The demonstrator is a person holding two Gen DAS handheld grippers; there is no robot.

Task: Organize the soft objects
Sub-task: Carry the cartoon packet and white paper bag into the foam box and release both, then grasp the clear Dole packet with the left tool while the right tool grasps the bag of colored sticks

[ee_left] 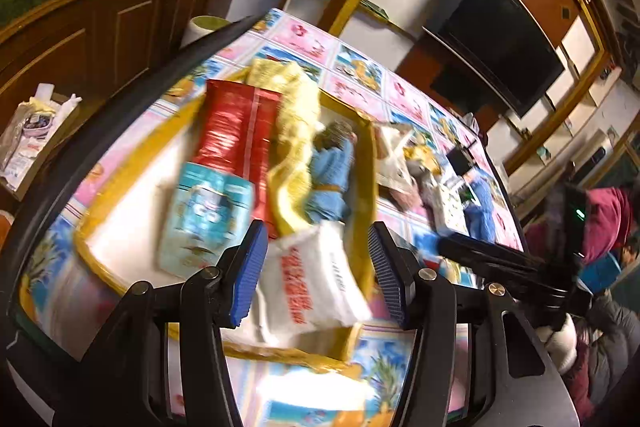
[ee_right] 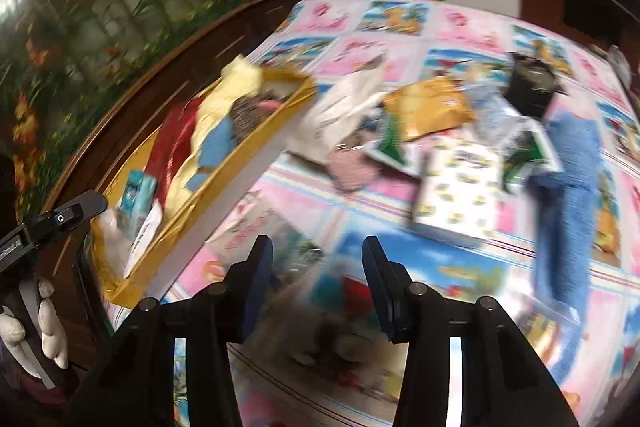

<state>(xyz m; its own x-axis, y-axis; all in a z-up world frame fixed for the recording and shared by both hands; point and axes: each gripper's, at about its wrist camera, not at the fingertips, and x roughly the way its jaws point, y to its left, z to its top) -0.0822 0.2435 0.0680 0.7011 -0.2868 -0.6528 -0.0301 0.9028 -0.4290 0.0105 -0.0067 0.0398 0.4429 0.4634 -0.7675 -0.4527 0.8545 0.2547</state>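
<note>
Left wrist view: a shallow gold-rimmed box [ee_left: 362, 163] at frame centre holds a glossy red pack [ee_left: 236, 131], a teal pouch [ee_left: 204, 215], a fuzzy yellow cloth [ee_left: 296, 131] and a blue cloth [ee_left: 330, 171]. The left claw [ee_left: 318, 267] stands open; a crinkled white bag [ee_left: 316, 287] lies between its ribbed blue pads [ee_left: 250, 267], untouched.

Right wrist view: the right claw [ee_right: 318, 283] is open and empty above the patterned table [ee_right: 400, 23]. A blue towel [ee_right: 568, 195] lies at right, the box [ee_right: 224, 179] at left.
</note>
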